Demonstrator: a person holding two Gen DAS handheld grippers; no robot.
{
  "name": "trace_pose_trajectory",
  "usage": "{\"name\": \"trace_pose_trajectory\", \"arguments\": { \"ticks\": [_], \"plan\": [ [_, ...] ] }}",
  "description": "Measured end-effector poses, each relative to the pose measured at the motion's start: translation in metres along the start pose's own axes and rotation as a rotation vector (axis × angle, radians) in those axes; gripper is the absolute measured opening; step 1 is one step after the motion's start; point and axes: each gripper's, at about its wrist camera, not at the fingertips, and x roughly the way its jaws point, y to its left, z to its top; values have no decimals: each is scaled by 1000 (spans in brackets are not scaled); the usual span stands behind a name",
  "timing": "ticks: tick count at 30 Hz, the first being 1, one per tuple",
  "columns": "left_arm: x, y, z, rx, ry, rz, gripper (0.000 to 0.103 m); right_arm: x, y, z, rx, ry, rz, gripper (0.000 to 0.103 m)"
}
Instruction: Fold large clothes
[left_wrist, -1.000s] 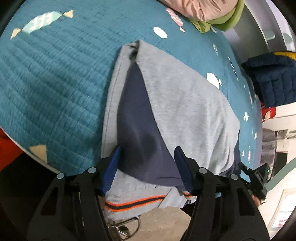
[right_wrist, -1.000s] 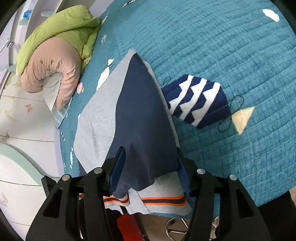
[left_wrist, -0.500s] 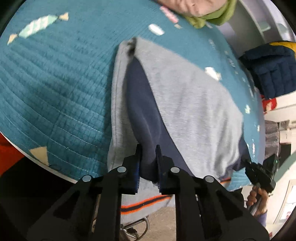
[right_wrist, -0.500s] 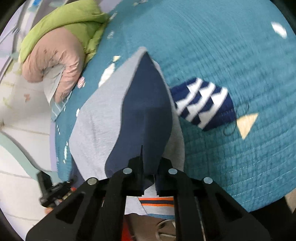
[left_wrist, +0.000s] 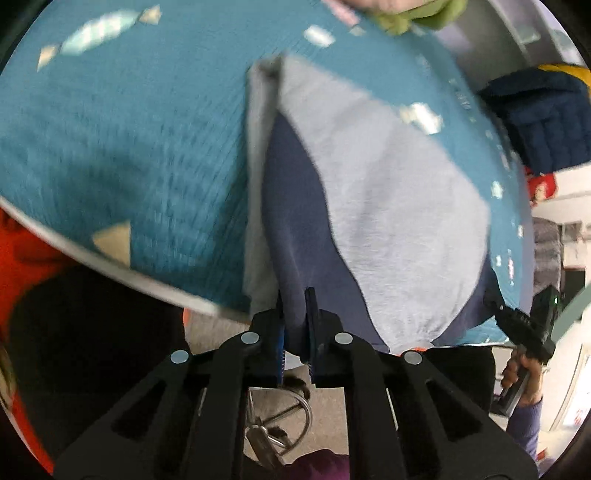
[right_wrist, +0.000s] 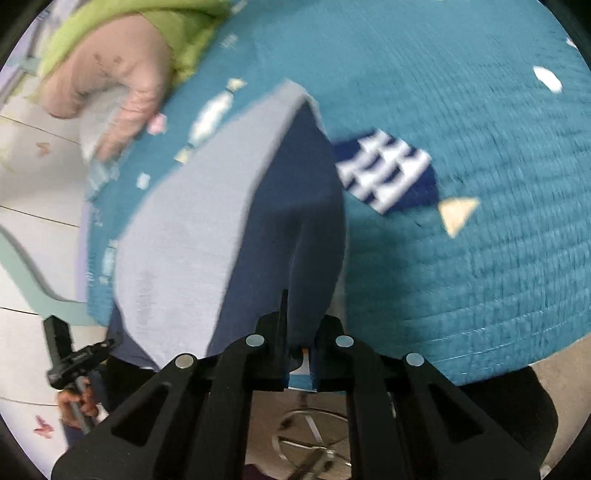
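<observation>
Teal quilted bedspread (right_wrist: 461, 110) with pale patches covers the bed. Pink and green bedding roll (right_wrist: 110, 62) at its far end. Pale panelled wall (right_wrist: 33, 206) beside. Navy padded jacket (left_wrist: 543, 122) off the bed's other side. Beige floor (left_wrist: 218, 328) below.

garment (left_wrist: 399, 206): light grey with dark navy panels, centre of both views
quilt (left_wrist: 122, 122): teal, stitched in lines, with scattered white and cream shapes
patch (right_wrist: 388, 173): navy with white stripes, right of centre in the right wrist view
bedding (right_wrist: 110, 70): pink and lime green, upper left
grippers (left_wrist: 293, 332): black, blue pads
</observation>
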Motion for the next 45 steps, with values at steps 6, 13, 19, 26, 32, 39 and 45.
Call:
{"name": "trace_pose_trajectory", "arguments": {
  "ticks": [6, 13, 19, 26, 32, 39, 45],
  "plan": [
    [-13, 2, -2, -50, -42, -11, 64, -8, 7, -4, -60, -26, -119, 29],
    [-55, -34, 4, 100, -224, 74, 65, -33, 55, -1, -242, -176, -127, 27],
    [-2, -73, 15, 232, -162, 130, 65, 24, 73, 14, -272, -132, -259, 12],
    [41, -47, 24, 181, -94, 164, 65, 43, 32, 27, -63, -71, -183, 0],
    [2, -37, 25, 122, -218, 86, 77, 23, 107, 38, -203, -138, -84, 6],
    [0, -16, 31, 47, -249, 169, 78, 73, 202, 68, -319, -94, 17, 3],
    [21, -3, 26, 17, -196, 142, 78, 122, 222, 82, -322, -16, -40, 3]
  ]
}}
